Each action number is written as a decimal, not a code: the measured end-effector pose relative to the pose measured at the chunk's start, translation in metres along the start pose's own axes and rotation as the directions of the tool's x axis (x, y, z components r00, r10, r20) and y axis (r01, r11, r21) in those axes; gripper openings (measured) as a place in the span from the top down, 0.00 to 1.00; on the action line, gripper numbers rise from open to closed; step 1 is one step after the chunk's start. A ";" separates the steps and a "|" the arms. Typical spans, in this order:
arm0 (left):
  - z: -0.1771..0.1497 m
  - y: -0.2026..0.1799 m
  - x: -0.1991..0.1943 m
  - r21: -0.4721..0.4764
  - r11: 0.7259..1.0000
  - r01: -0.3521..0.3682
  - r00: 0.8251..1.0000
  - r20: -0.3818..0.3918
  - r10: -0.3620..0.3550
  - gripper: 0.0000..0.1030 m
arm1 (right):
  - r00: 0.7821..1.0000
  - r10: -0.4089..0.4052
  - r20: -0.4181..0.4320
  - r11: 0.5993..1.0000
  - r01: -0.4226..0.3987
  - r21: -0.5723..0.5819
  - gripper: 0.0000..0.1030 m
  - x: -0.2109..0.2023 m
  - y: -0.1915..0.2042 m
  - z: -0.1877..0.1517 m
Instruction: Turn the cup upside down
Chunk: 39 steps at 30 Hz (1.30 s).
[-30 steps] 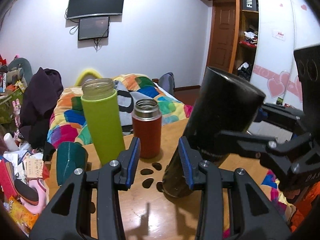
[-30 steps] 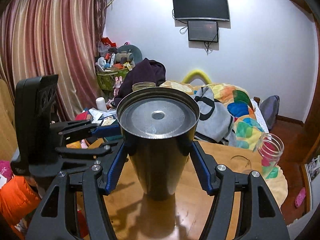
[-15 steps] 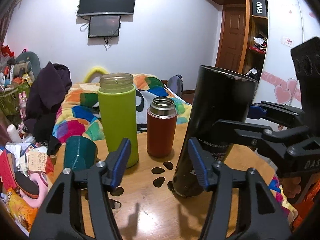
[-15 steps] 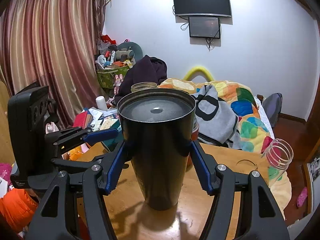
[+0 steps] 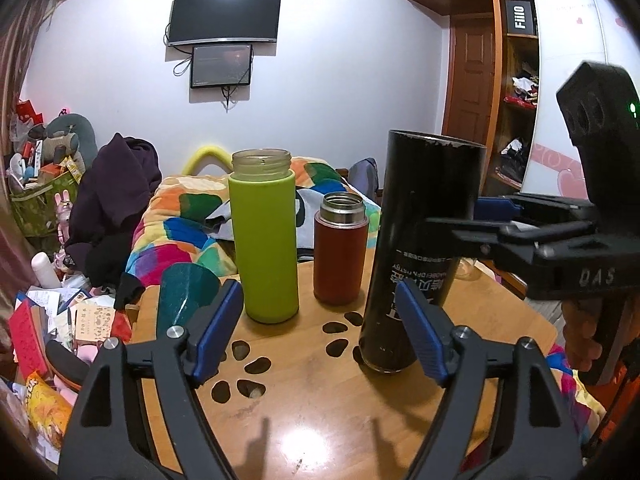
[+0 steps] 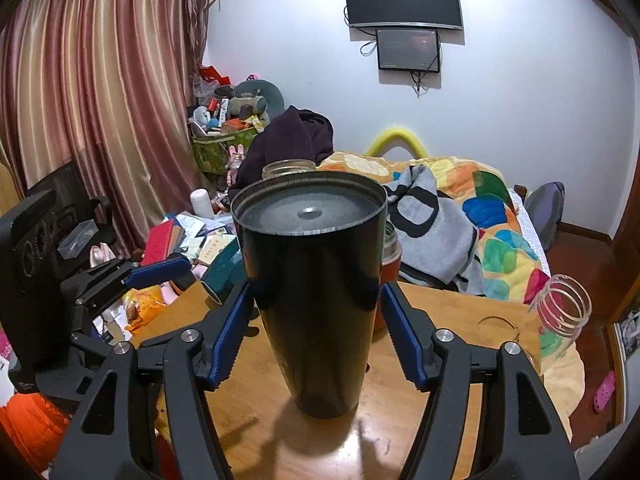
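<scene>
A tall black cup (image 5: 416,248) stands upside down on the wooden table (image 5: 320,420), base up, its printed text inverted. In the right wrist view the cup (image 6: 316,300) fills the centre, its recessed base on top. My right gripper (image 6: 316,340) sits around the cup's lower body with a small gap on each side, so it looks open; it also shows in the left wrist view (image 5: 520,232). My left gripper (image 5: 320,336) is open and empty, low over the table, left of the cup.
A green bottle (image 5: 264,236), a red-brown flask (image 5: 340,248) and a teal cup (image 5: 182,296) stand on the table behind my left gripper. A clear glass jar (image 6: 564,308) lies at the table's right edge. A bed (image 6: 480,216) and floor clutter (image 6: 180,236) surround the table.
The black cup went from tilted to standing upright on the table, base up. My right gripper's jaws have loosened from its sides. My left gripper has drawn back a little.
</scene>
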<state>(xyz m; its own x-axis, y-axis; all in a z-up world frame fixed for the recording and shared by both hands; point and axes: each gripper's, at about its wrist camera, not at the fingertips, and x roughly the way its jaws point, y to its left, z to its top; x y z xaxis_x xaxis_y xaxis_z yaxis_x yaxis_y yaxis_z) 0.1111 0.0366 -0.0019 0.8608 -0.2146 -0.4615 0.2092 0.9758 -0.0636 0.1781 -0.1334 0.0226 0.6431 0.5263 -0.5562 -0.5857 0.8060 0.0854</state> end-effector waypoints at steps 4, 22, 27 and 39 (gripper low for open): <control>0.000 -0.004 -0.011 -0.006 1.000 -0.019 0.999 0.037 0.019 0.11 | 0.999 -0.026 0.042 1.000 0.027 -0.002 0.19 -0.019 -0.001 -0.014; -0.014 -0.041 -0.062 -0.027 0.988 -0.155 0.975 0.156 0.157 0.00 | 0.955 -0.220 0.199 0.973 0.201 0.113 0.00 -0.109 -0.009 -0.064; -0.028 -0.052 -0.072 -0.034 0.985 -0.171 0.970 0.170 0.174 0.00 | 0.956 -0.223 0.190 0.972 0.203 0.117 0.00 -0.113 -0.003 -0.079; -0.039 -0.058 -0.077 -0.044 0.982 -0.185 0.968 0.164 0.190 0.00 | 0.956 -0.225 0.188 0.972 0.206 0.117 0.00 -0.120 -0.001 -0.091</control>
<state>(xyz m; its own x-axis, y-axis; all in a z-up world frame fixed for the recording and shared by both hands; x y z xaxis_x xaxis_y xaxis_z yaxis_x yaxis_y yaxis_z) 0.0151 -0.0020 0.0031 0.9492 -0.0296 -0.3133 0.0258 0.9995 -0.0161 0.0562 -0.2222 0.0140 0.8396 0.3724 -0.3955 -0.3789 0.9232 0.0649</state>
